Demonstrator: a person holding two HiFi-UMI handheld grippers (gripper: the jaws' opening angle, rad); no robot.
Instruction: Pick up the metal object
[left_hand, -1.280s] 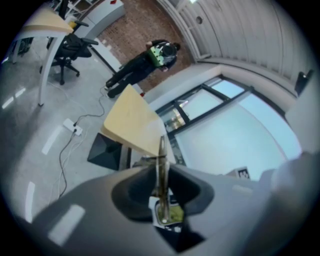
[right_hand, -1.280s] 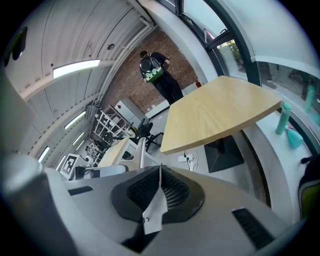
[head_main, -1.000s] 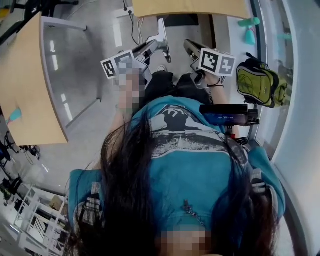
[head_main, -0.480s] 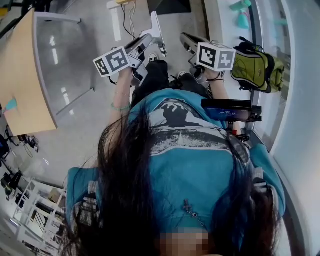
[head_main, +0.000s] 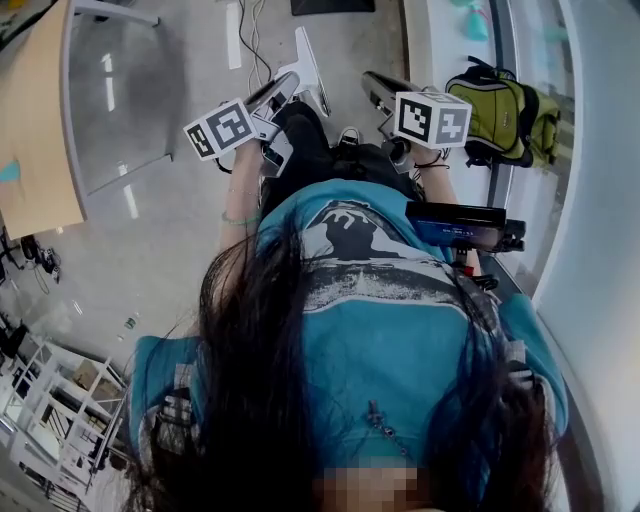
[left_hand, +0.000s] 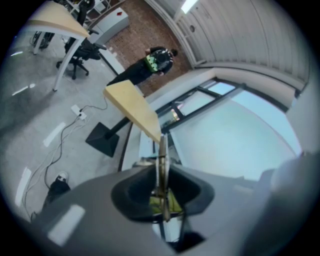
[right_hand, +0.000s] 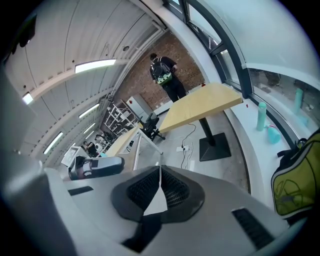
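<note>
Silvery metal object (left_hand: 161, 170), lime-green backpack (head_main: 497, 110), teal printed shirt (head_main: 400, 330), tan tabletop (head_main: 30, 135), grey floor (head_main: 150, 260)

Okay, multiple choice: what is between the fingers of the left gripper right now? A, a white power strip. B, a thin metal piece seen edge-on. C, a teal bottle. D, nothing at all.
B: in the left gripper view, the left gripper is shut on a thin metal object that stands edge-on between its dark fingers and sticks out past them.

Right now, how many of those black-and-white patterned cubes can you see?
2: one cube on the left gripper, another cube on the right gripper. None appears hidden.
</note>
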